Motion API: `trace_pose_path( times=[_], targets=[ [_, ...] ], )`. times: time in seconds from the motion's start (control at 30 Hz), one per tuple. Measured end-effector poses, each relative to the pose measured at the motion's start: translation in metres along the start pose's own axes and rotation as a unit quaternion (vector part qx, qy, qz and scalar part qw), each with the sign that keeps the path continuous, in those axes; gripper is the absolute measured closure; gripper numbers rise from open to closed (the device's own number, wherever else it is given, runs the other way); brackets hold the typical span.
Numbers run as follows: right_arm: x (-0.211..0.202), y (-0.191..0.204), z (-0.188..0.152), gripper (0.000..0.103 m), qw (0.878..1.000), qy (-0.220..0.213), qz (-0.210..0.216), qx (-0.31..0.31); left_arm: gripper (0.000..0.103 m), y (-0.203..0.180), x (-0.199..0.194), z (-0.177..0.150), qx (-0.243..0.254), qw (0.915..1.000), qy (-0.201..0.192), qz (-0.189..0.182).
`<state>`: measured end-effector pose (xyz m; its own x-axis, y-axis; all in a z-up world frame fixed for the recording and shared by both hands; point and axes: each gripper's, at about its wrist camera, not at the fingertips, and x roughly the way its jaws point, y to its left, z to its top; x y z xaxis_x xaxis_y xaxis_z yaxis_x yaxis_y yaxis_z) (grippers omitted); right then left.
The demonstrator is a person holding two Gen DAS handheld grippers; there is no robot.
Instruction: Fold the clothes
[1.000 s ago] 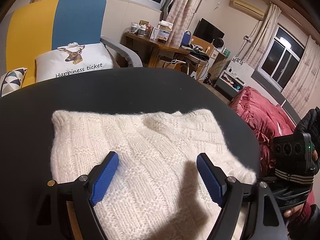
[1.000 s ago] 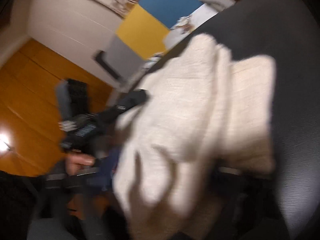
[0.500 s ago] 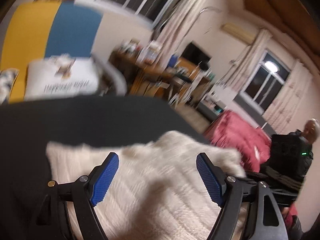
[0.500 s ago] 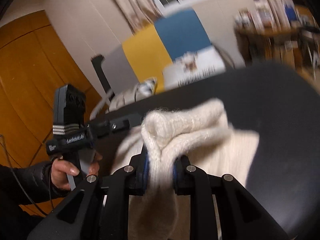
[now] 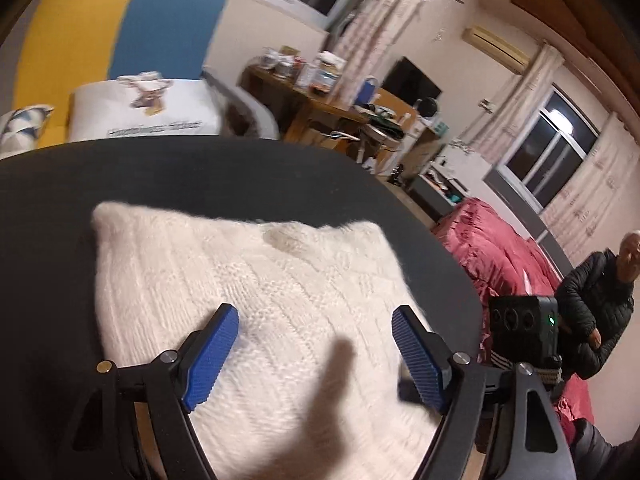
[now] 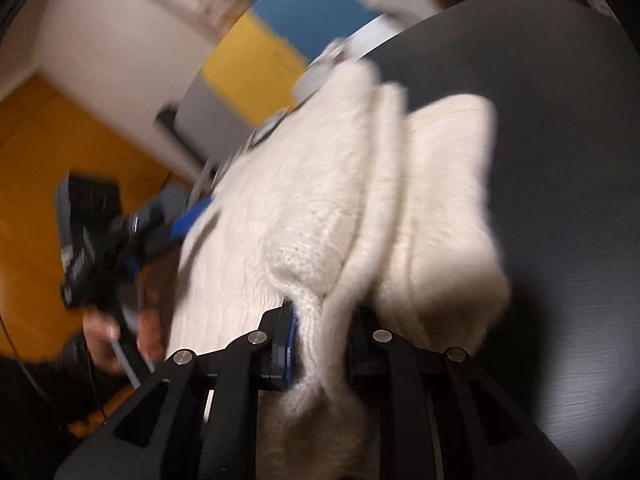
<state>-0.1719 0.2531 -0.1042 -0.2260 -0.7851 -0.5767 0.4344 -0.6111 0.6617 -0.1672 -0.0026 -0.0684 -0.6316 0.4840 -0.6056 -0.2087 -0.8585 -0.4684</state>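
While the right gripper [image 6: 318, 344] clamps a bunched edge of the white knitted sweater [image 6: 320, 208], its jaws nearly together with the thick wool pinched between the blue pads, the fold is plainly mid-flight. That held edge rises off the black desk [image 6: 560, 160] right in front of the camera, and the rest of the sweater trails away from it in soft ridges across the dark top. The picture is smeared, so how cleanly the layers lie cannot be told from this side.

Over on the other side, the left gripper [image 5: 316, 356] hangs just above the sweater [image 5: 248, 292] with its jaws wide apart and nothing between them; the blue pads [image 5: 210, 360] frame bare wool, no pinch at all. From here the garment looks already doubled into a compact, roughly square pad lying flat on the desk [image 5: 160, 176], far corners neat, one small hollow near the far edge.

So, as a judgement: the early folds look done, one more fold is under way from the right-hand edge, and laying it down and smoothing remain.

Beyond the desk sit a sofa with a deer-print cushion [image 5: 144, 108], a cluttered wooden table, and a seated person in a dark jacket [image 5: 596, 316].
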Motion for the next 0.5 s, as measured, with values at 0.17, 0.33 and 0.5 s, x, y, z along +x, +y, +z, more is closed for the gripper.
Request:
trace_pose_path(
  times=[0.17,0.33,0.5],
  targets=[
    [0.049,0.062,-0.026,0.083,0.996,0.050,0.046,-0.055,0.022,0.039,-0.060,-0.021,-0.034,0.9988,-0.018,0.031],
    [0.029,0.129,-0.013,0.084,0.991,-0.003,0.053,-0.123,0.022,0.032,-0.108,0.000,-0.058,0.9950,-0.081,-0.011],
    [-0.003,0.133,0.003,0.084,0.987,-0.050,-0.032,-0.152,0.021,0.010,-0.092,0.016,-0.013,0.9937,-0.103,-0.042]
  ],
)
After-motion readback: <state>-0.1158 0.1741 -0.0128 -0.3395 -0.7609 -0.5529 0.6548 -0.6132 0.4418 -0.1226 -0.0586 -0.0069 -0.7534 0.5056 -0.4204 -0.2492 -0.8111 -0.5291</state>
